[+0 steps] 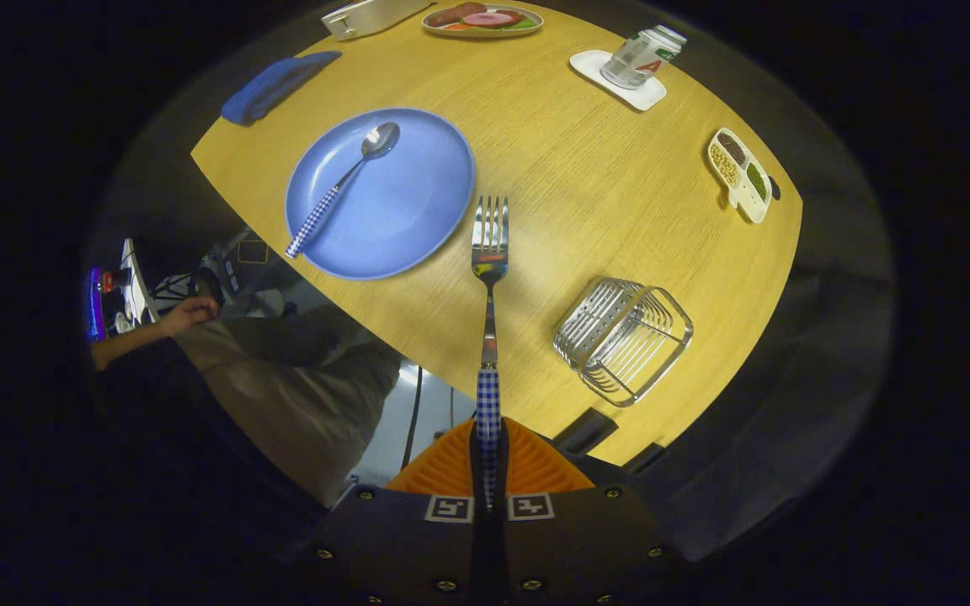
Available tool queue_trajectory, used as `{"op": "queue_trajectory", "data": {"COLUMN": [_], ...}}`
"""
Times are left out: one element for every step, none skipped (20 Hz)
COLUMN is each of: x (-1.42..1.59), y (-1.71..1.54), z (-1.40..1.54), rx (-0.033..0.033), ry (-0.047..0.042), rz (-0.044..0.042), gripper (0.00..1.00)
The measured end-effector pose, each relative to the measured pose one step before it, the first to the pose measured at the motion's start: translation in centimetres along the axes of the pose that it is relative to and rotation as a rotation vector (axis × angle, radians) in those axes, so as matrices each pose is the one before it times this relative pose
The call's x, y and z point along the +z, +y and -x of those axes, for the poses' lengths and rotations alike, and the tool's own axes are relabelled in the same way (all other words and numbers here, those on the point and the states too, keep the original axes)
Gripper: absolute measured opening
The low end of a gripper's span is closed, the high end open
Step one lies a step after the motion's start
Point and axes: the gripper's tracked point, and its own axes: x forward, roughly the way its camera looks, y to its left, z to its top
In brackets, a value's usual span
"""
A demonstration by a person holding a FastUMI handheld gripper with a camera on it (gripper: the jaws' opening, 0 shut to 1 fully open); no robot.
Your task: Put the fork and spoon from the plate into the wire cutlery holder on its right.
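The claw (489,459) grips the fork (489,278) by its checked handle above the worktop (586,194), beside the wire holder (624,337).

Dark tongs (489,446) body; brass screws; two square black-and-white markers.

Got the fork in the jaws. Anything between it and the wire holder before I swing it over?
Nothing visible. The gripper is shut on the fork, held above bare table; the wire cutlery holder sits just to its right with an open top.
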Motion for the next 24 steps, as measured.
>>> {"op": "queue_trajectory", "data": {"x": [-0.813, -0.663, -0.707, -0.762, -0.985, -0.787, -0.583, -0.376, -0.572, -0.3, -0.13, -0.027, 0.043, -0.089, -0.115, -0.015, -0.159, -0.058, -0.038, 0.018, 0.271, 0.338, 0.253, 0.361], "y": [-0.537, -0.495, -0.571, -0.634, -0.567, -0.758, -0.931, -0.635, -0.45, -0.595, -0.698, -0.522, 0.014, 0.001, -0.269, -0.288, -0.096, 0.029, -0.027, -0.287, -0.166, -0.325, -0.358, -0.128], "z": [0.317, 0.406, 0.084, 0.227, 0.16, 0.222, 0.107, 0.089, -0.075, 0.011, -0.024, -0.027, -0.209, -0.176, -0.207, -0.022, -0.169, -0.015, -0.312, -0.13, -0.073, -0.374, -0.168, -0.221], "rx": [-0.00037, 0.0018, 0.00155, 0.00219, 0.00423, -0.00487, -0.01774, -0.00201, 0.00942, 0.00067, -0.01071, -0.00408, 0.01765, 0.01619, 0.00246, -0.00201, 0.00627, 0.01302, 0.00723, -0.00092, 0.00189, -0.00635, -0.00898, 0.00169], "ry": [0.0122, 0.01485, 0.01296, 0.01816, 0.02406, 0.01873, 0.01333, 0.01214, 0.01204, 0.00755, 0.00524, 0.00322, 0.00391, 0.00881, 0.00904, 0.0099, 0.01089, 0.01466, 0.01025, 0.01126, 0.01036, 0.0077, 0.01227, 0.01522], "rz": [0.00024, -0.00167, -0.00621, -0.00771, -0.00564, -0.00633, -0.00437, -0.00523, -0.01681, -0.02107, -0.01217, -0.0044, -0.0153, -0.01073, -0.00214, -0.00533, -0.0025, 0.00034, 0.0012, 0.00293, -0.00212, -0.00586, -0.00078, -0.0016], "gripper": [0.01, 0.01, 0.01, 0.01, 0.01, 0.01, 0.01, 0.0, 0.01, 0.01, 0.01, 0.01, 0.01, 0.0, 0.01, 0.01, 0.01, 0.01, 0.01, 0.01, 0.01, 0.01, 0.01, 0.0]}}
